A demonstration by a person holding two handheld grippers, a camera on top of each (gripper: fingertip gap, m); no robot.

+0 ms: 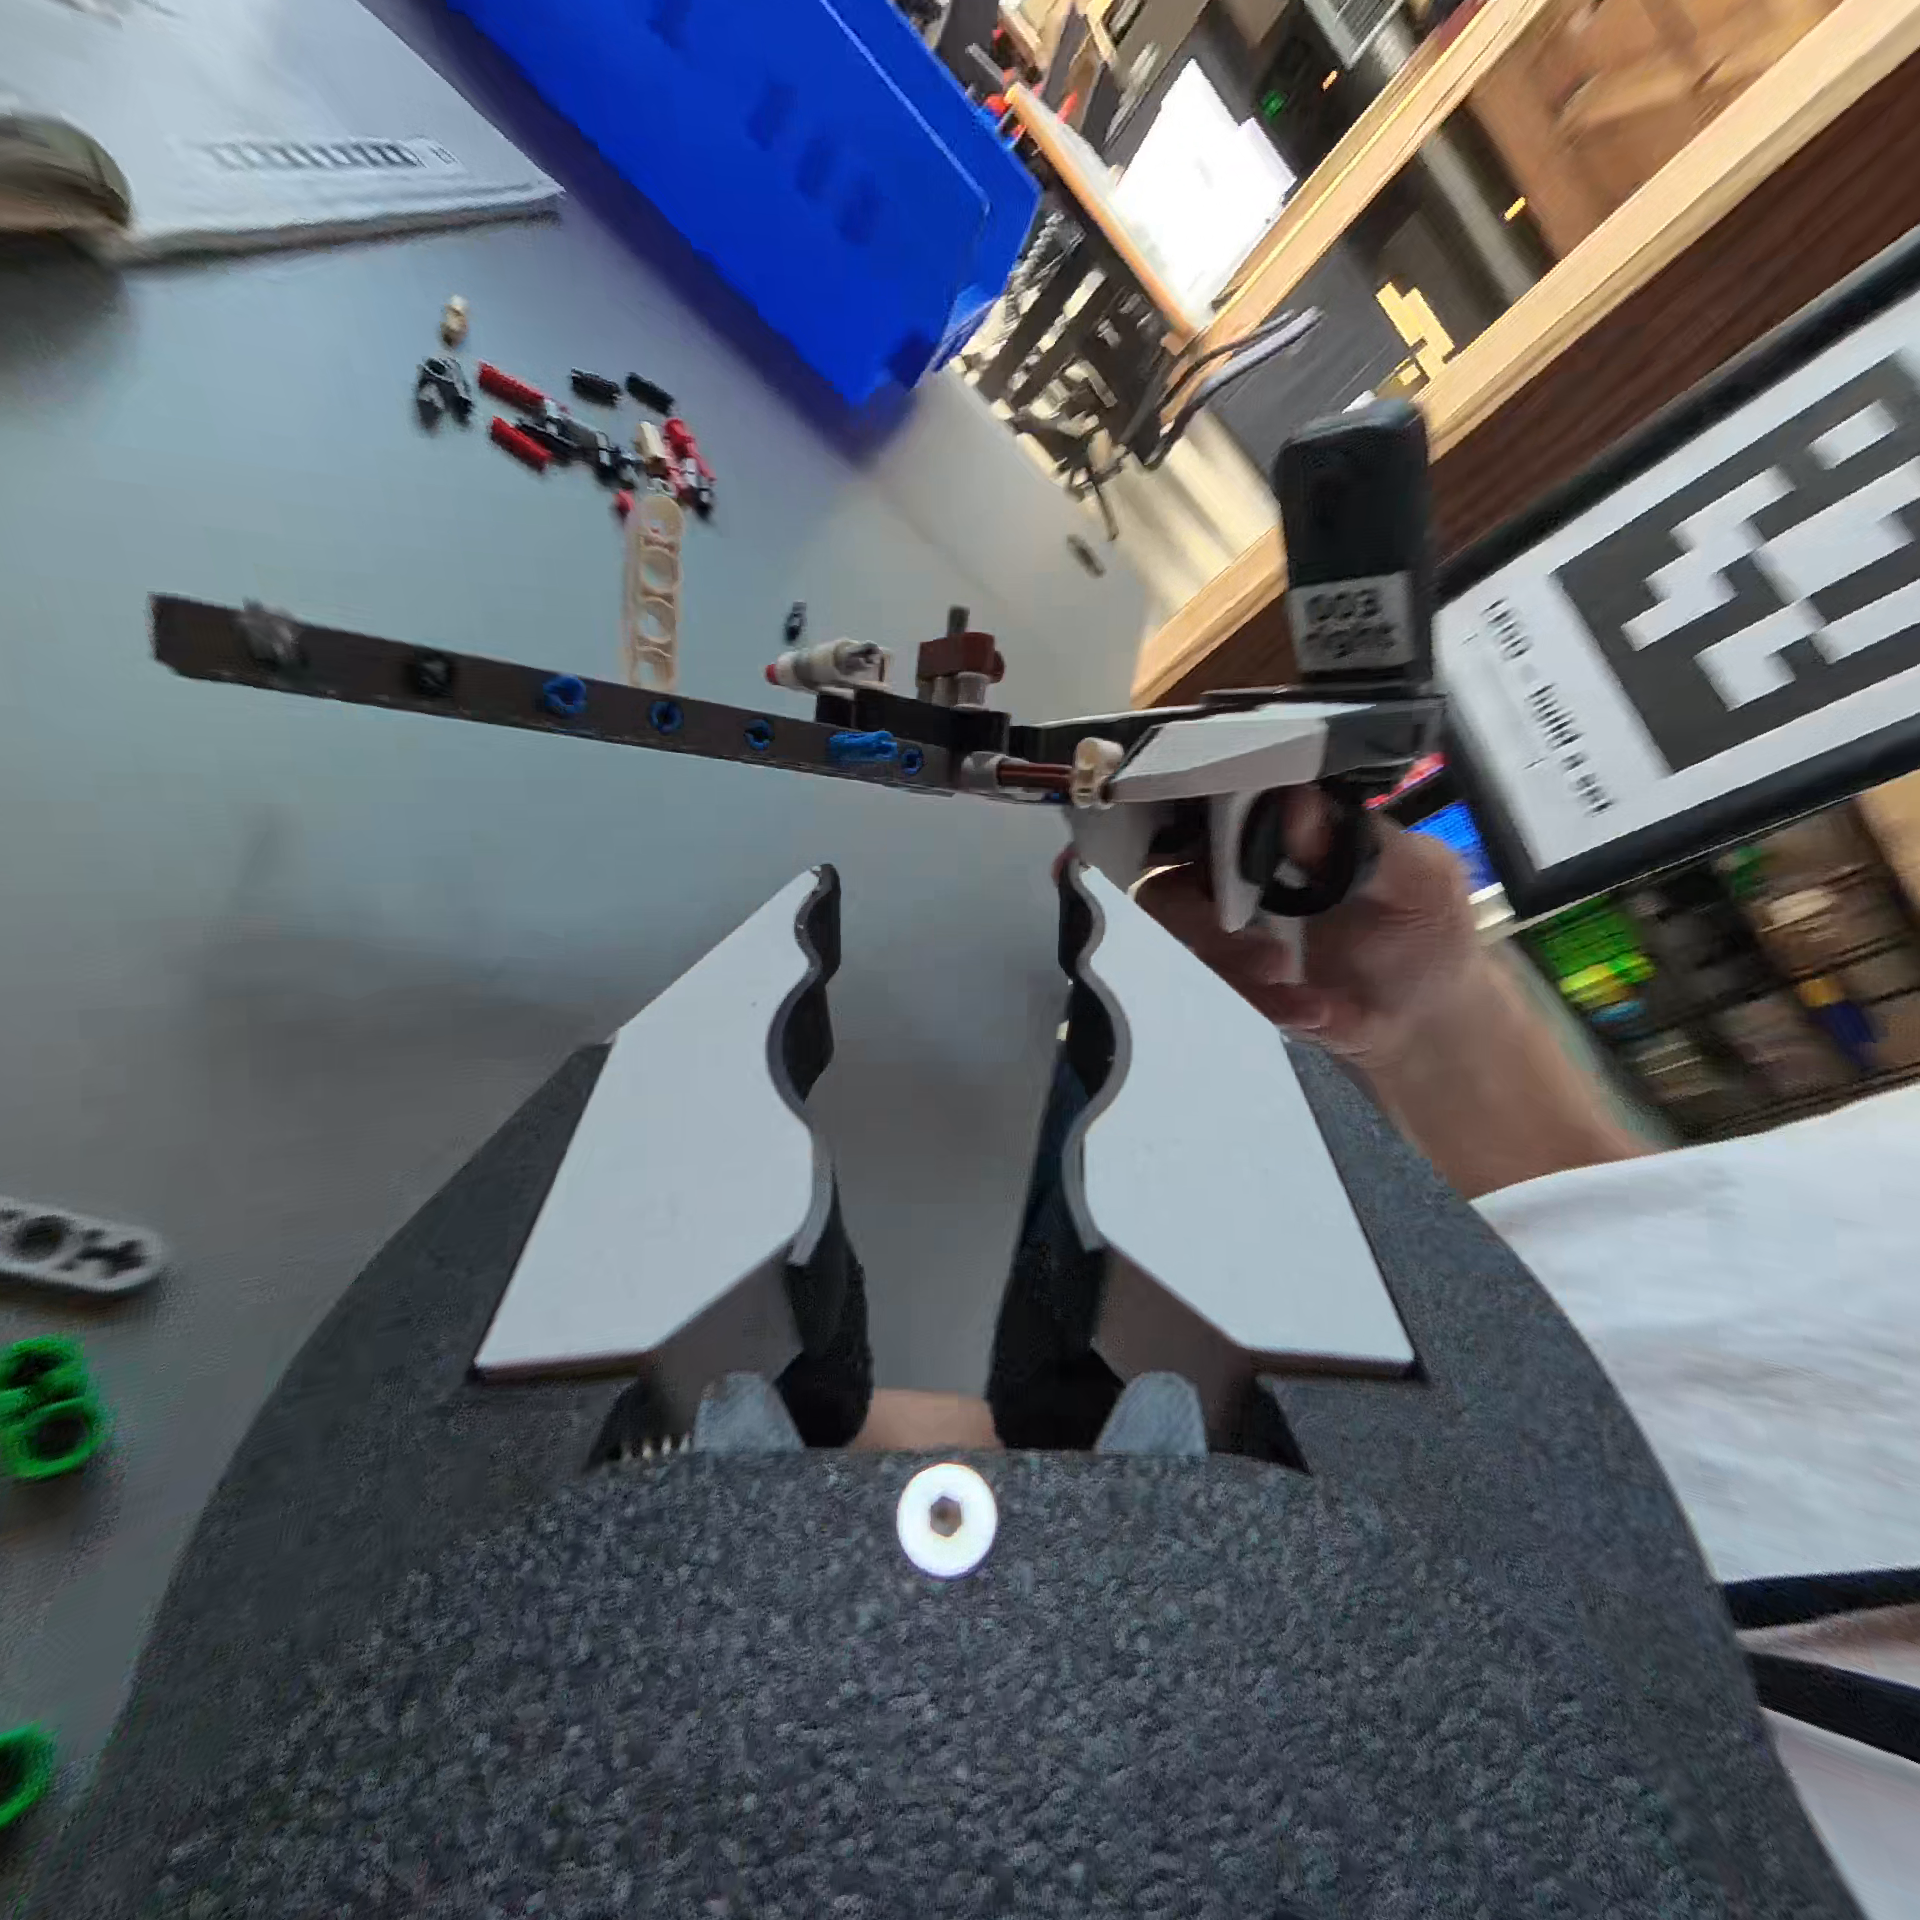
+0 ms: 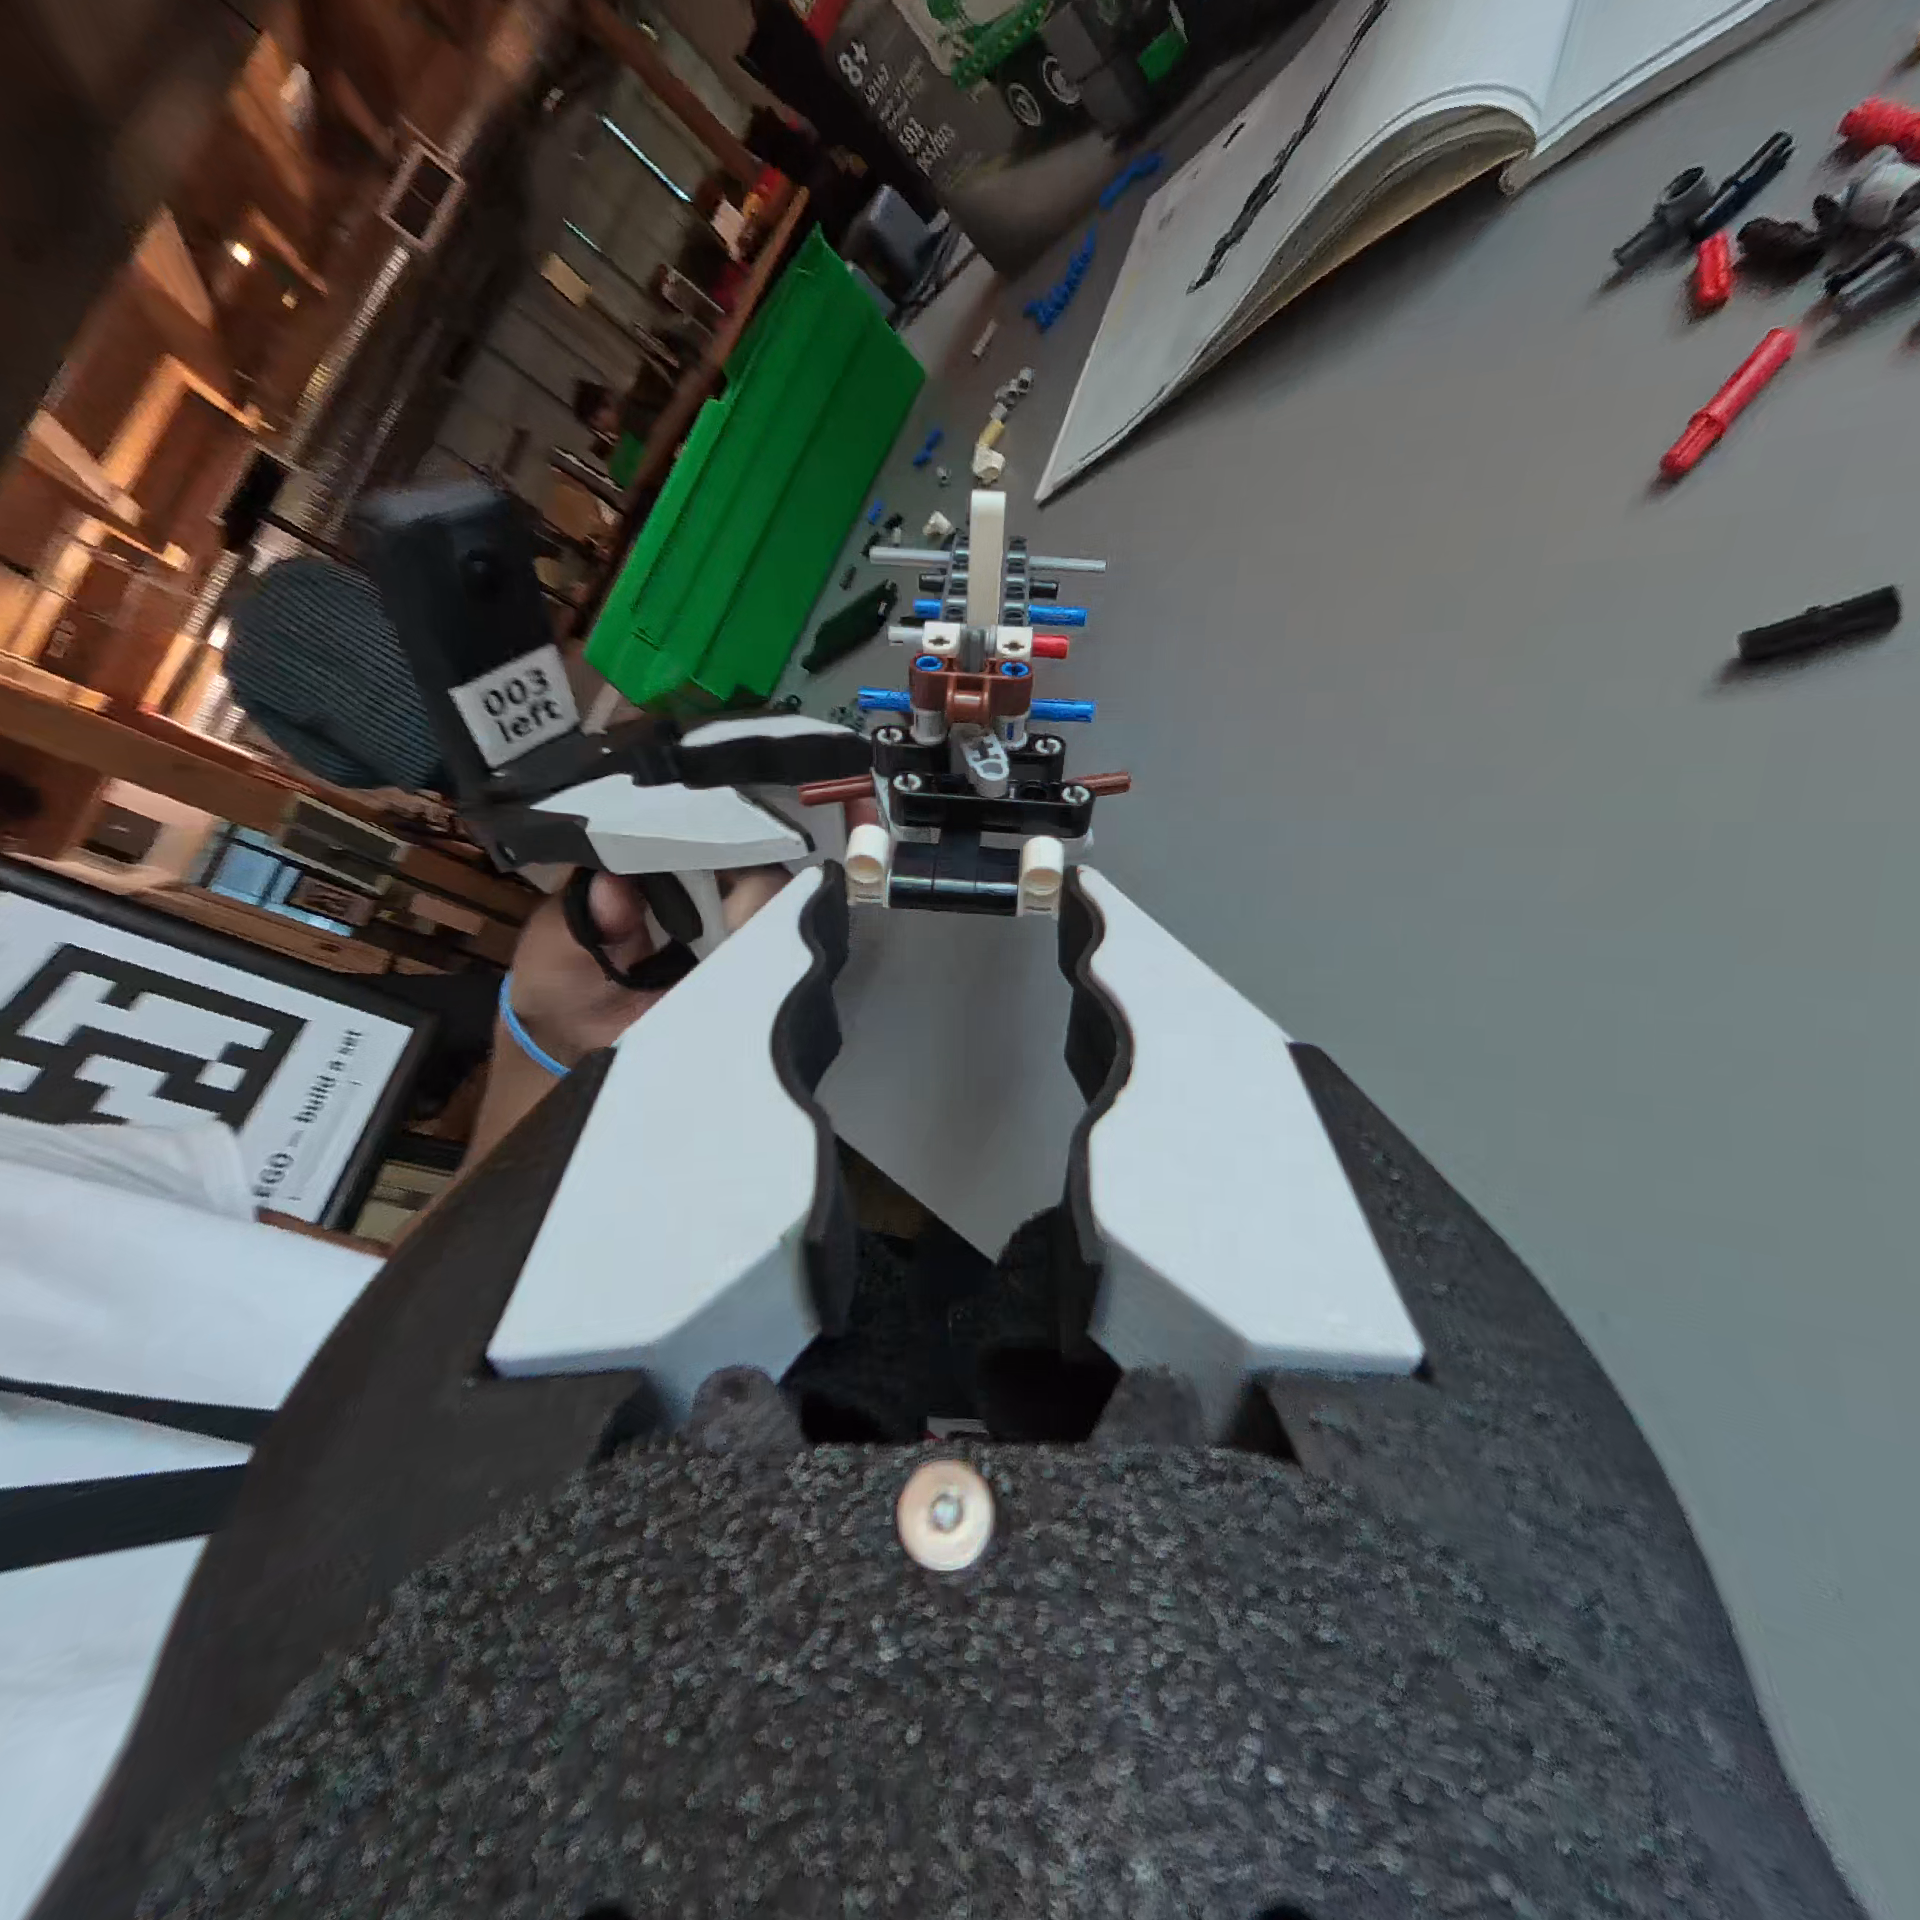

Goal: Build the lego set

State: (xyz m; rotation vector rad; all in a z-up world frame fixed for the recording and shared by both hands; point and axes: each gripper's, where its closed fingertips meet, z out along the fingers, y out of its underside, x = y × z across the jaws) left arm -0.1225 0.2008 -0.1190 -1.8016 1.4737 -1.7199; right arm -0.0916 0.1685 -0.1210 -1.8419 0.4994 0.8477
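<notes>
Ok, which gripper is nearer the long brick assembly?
Right. The right gripper grips the brick assembly by its near end, between its fingertips. The left gripper is open and empty, stopping just short of its side.

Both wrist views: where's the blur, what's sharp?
Left wrist view: own fingers sharp; assembly, loose parts and blue bin motion-smeared. Right wrist view: assembly crisp; red pins and shelving at the left edge smeared, fisheye bending.
</notes>
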